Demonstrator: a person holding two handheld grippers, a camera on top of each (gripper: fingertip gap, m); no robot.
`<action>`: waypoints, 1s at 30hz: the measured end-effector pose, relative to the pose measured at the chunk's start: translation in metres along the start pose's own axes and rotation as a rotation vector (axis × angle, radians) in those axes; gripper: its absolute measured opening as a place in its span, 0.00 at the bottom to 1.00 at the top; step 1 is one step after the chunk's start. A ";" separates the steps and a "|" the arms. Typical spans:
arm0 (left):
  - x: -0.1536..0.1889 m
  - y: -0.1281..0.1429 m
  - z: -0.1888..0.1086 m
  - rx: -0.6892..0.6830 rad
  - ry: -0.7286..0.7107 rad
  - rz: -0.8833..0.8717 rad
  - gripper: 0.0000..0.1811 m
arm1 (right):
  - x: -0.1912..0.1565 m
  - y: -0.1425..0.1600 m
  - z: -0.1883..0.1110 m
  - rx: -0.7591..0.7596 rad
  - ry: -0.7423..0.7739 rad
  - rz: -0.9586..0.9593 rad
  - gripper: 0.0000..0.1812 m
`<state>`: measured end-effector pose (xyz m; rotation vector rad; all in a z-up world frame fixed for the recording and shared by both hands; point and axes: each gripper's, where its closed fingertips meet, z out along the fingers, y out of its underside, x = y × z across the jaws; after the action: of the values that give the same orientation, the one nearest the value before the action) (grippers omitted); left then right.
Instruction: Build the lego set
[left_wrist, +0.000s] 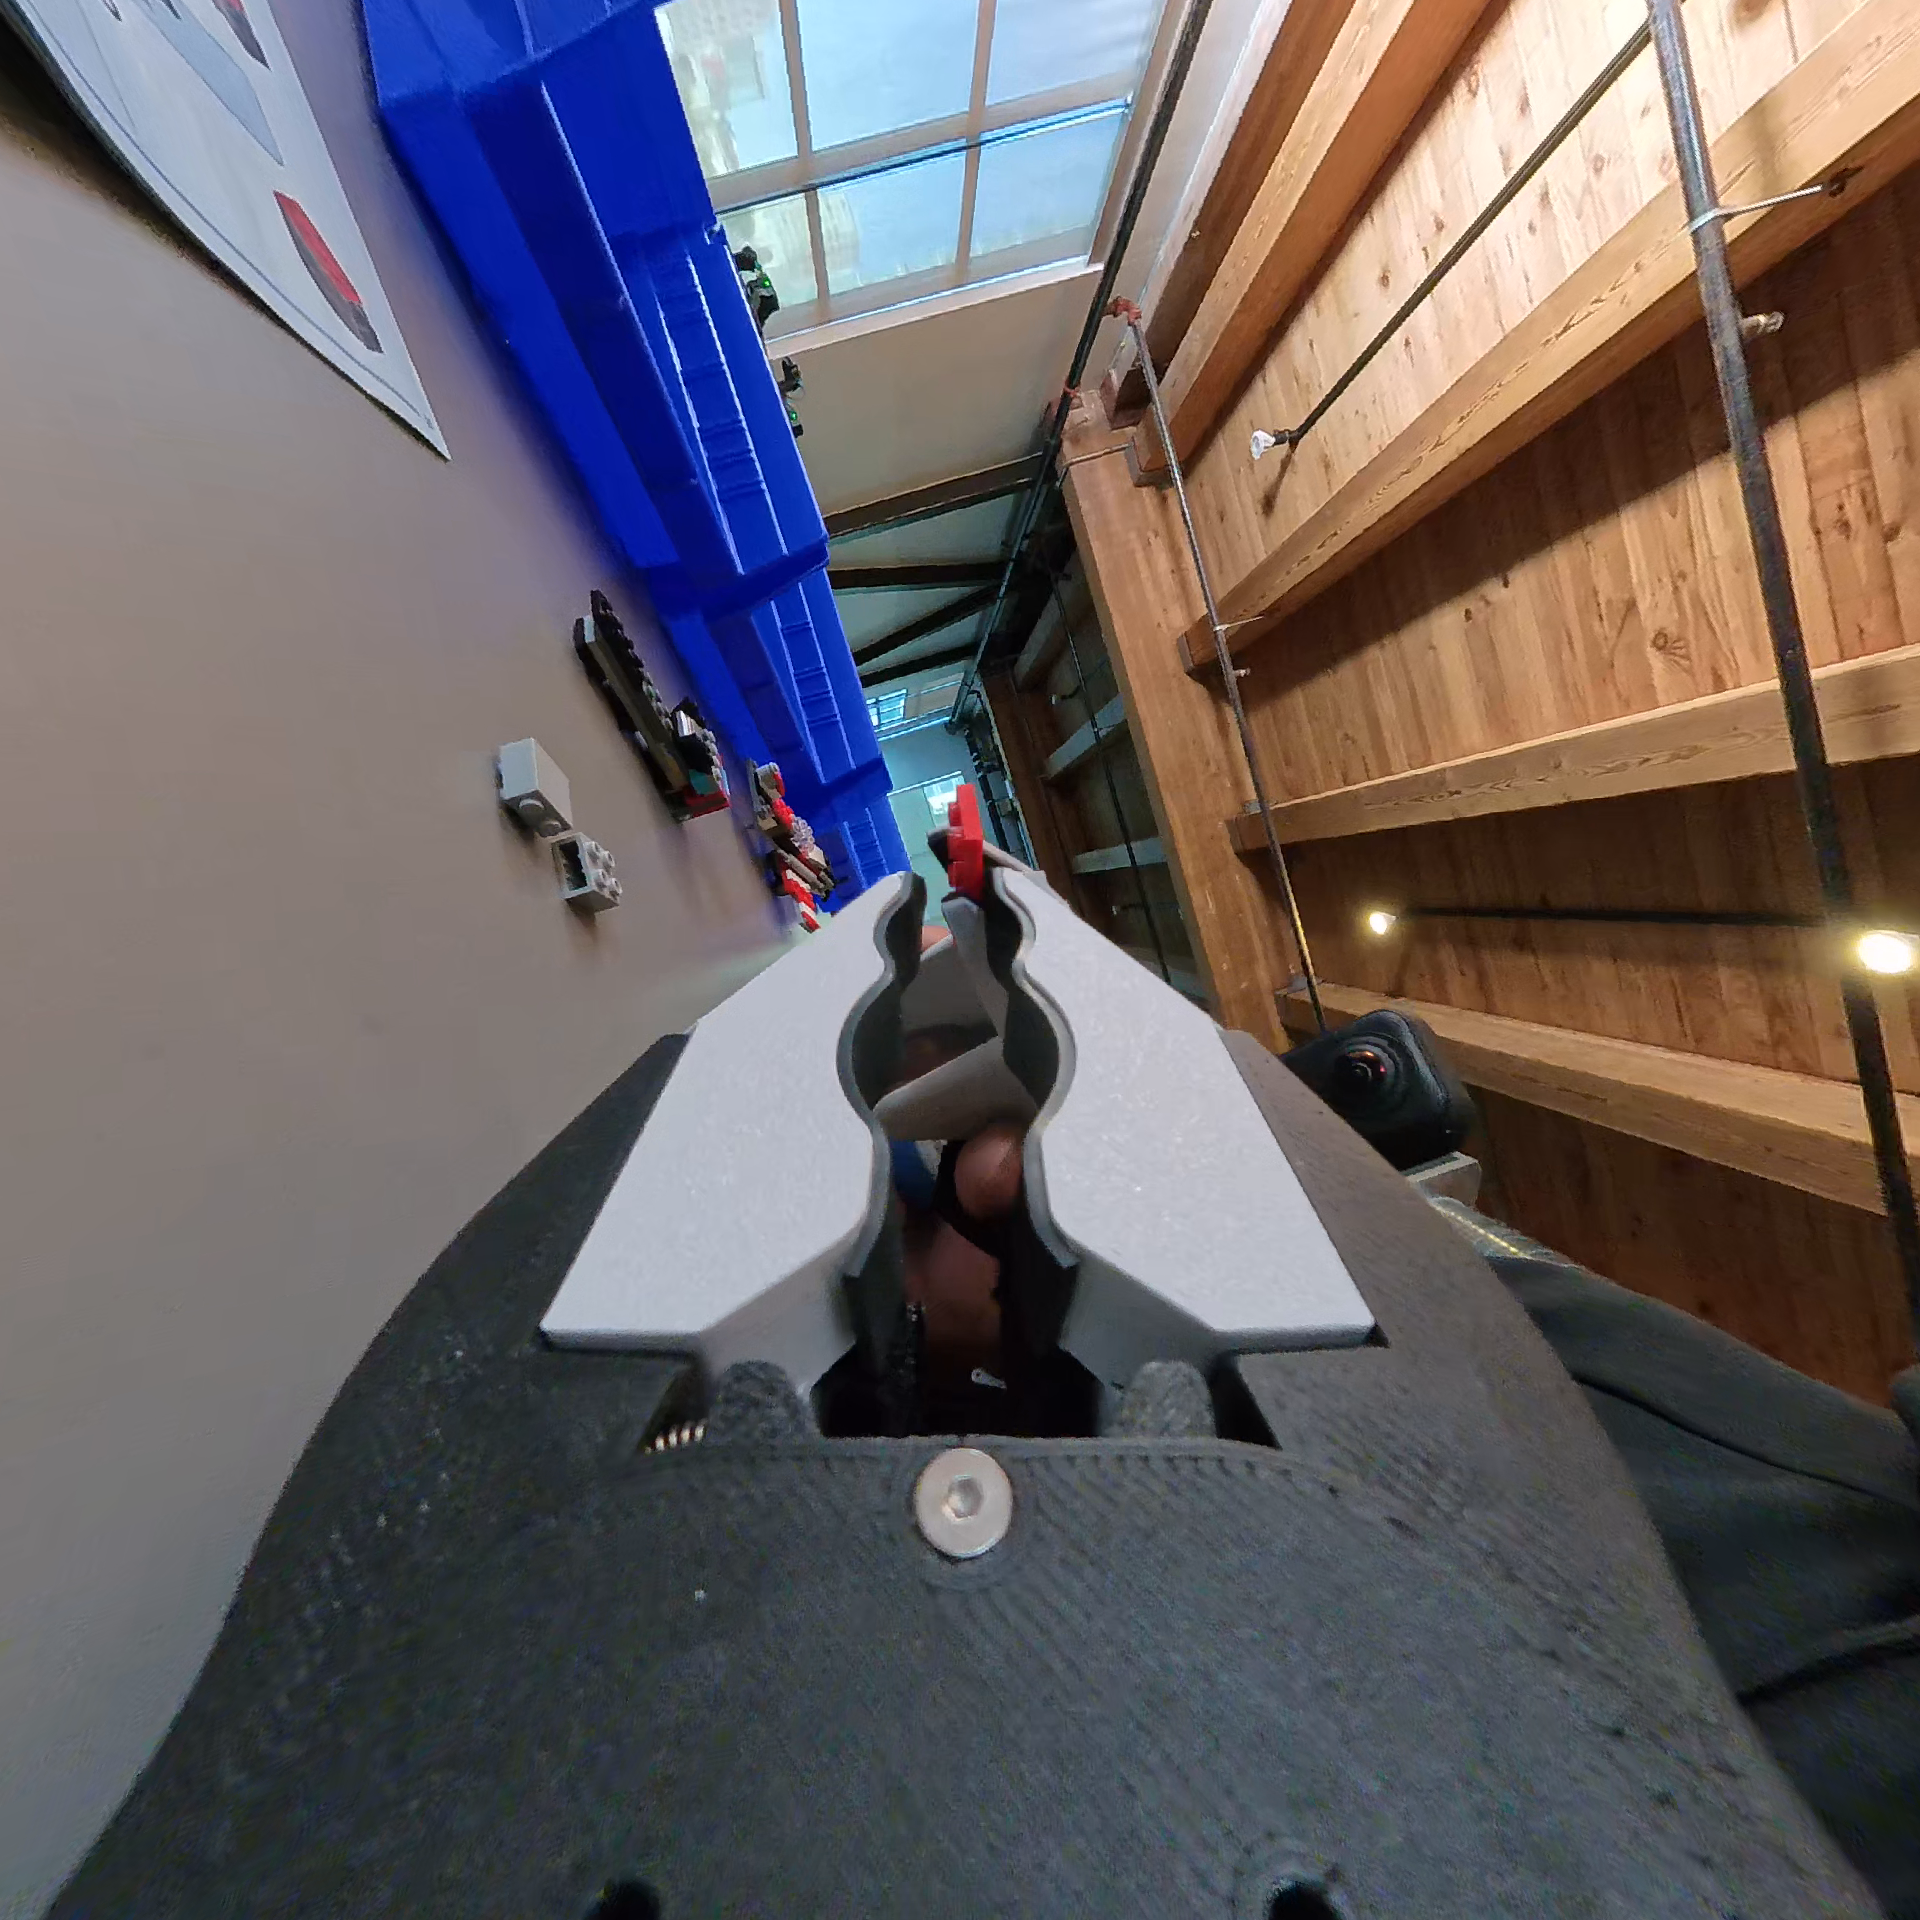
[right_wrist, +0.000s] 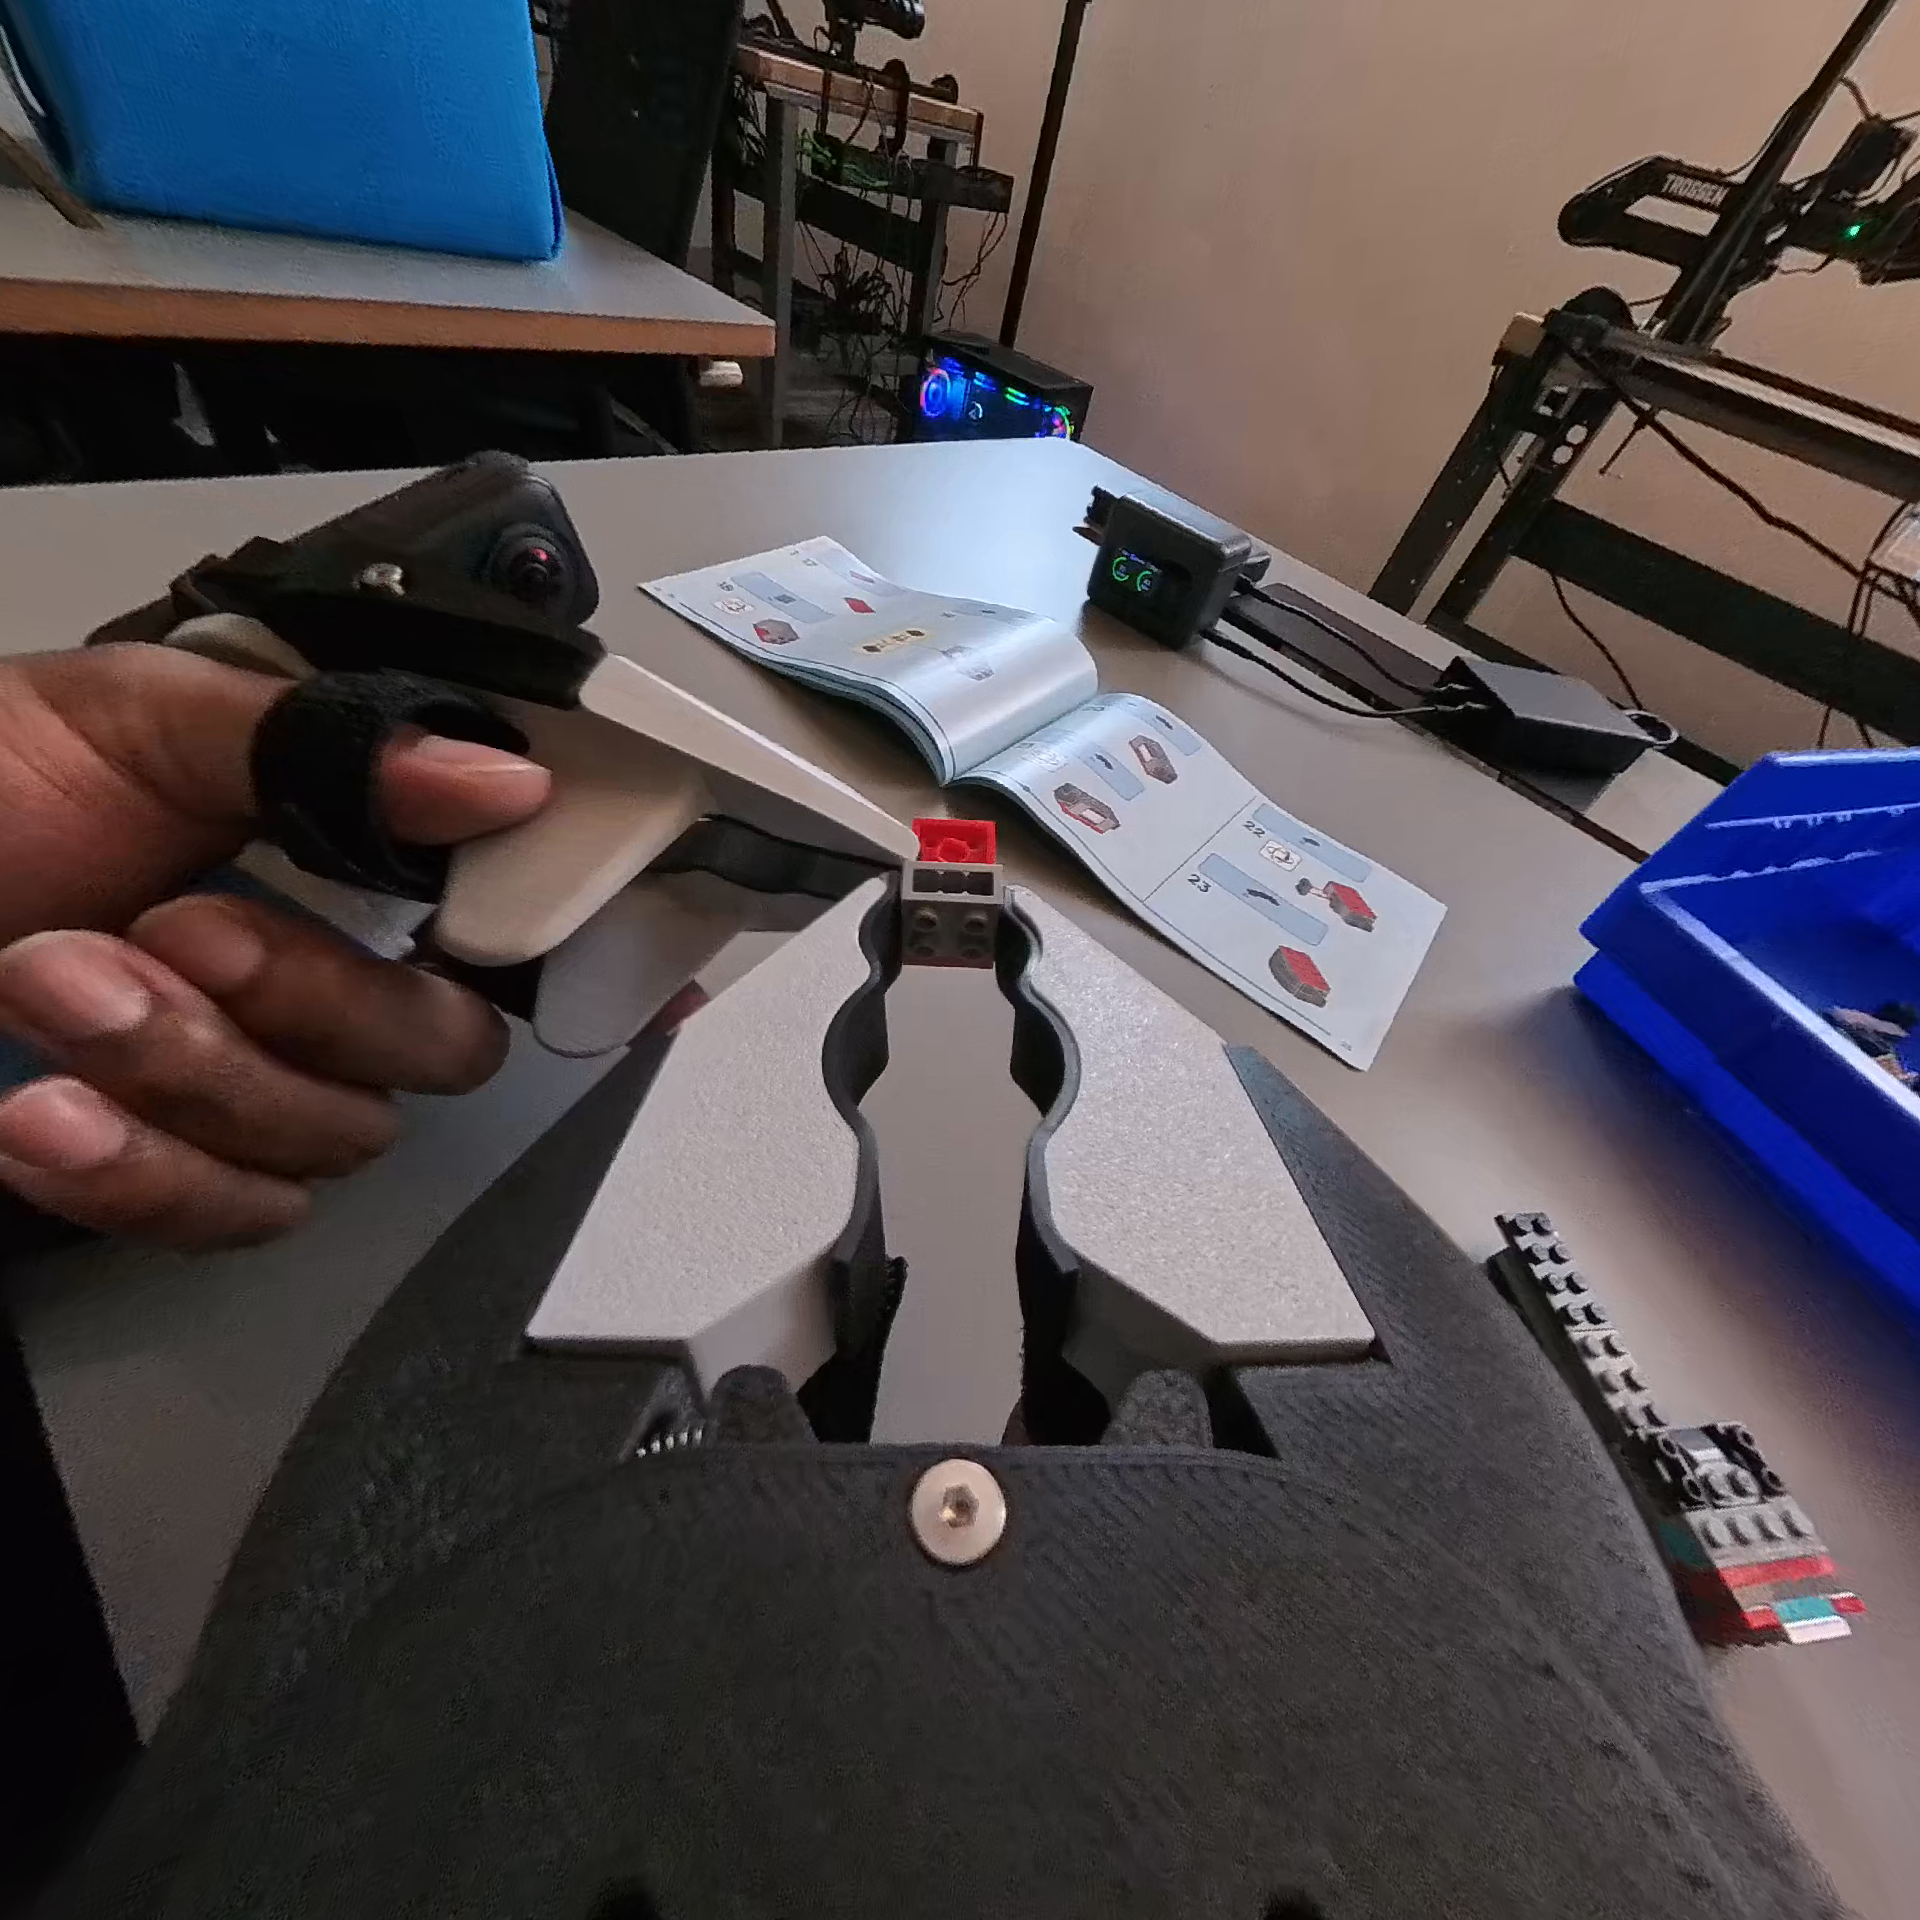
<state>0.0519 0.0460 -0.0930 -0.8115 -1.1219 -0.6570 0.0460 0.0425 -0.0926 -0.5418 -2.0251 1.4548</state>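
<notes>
My right gripper (right_wrist: 951, 912) is shut on a small grey brick (right_wrist: 951, 935) and holds it above the grey table (right_wrist: 1039, 499). A small red piece (right_wrist: 954, 840) sits on top of that brick. My left gripper (right_wrist: 896, 844), held by a hand (right_wrist: 208, 935), comes in from the left with its tips at the red piece. In the left wrist view my left gripper (left_wrist: 961, 878) is closed on the red piece (left_wrist: 966, 836). Parts of the right gripper (left_wrist: 951, 987) show through the gap between its fingers.
An open instruction booklet (right_wrist: 1039, 748) lies beyond the grippers. A blue bin (right_wrist: 1766, 987) stands at the right, with a long black Lego assembly (right_wrist: 1662, 1455) in front of it. A black charger (right_wrist: 1164, 582) sits farther back. Two loose grey bricks (left_wrist: 533, 784) (left_wrist: 589, 873) lie on the table. My two grippers' fingertips are within a few centimetres of each other.
</notes>
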 end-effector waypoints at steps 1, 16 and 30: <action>0.000 0.000 0.000 0.002 0.000 0.001 0.06 | -0.001 0.000 0.000 -0.003 0.000 -0.015 0.08; 0.002 -0.007 -0.006 0.028 0.001 0.023 0.02 | -0.012 0.001 0.000 0.000 -0.088 -0.009 0.15; -0.001 -0.001 0.000 0.013 -0.001 -0.017 0.03 | -0.008 0.001 0.002 0.019 0.046 -0.016 0.09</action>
<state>0.0510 0.0457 -0.0935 -0.7923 -1.1336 -0.6626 0.0511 0.0363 -0.0957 -0.5445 -1.9741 1.4379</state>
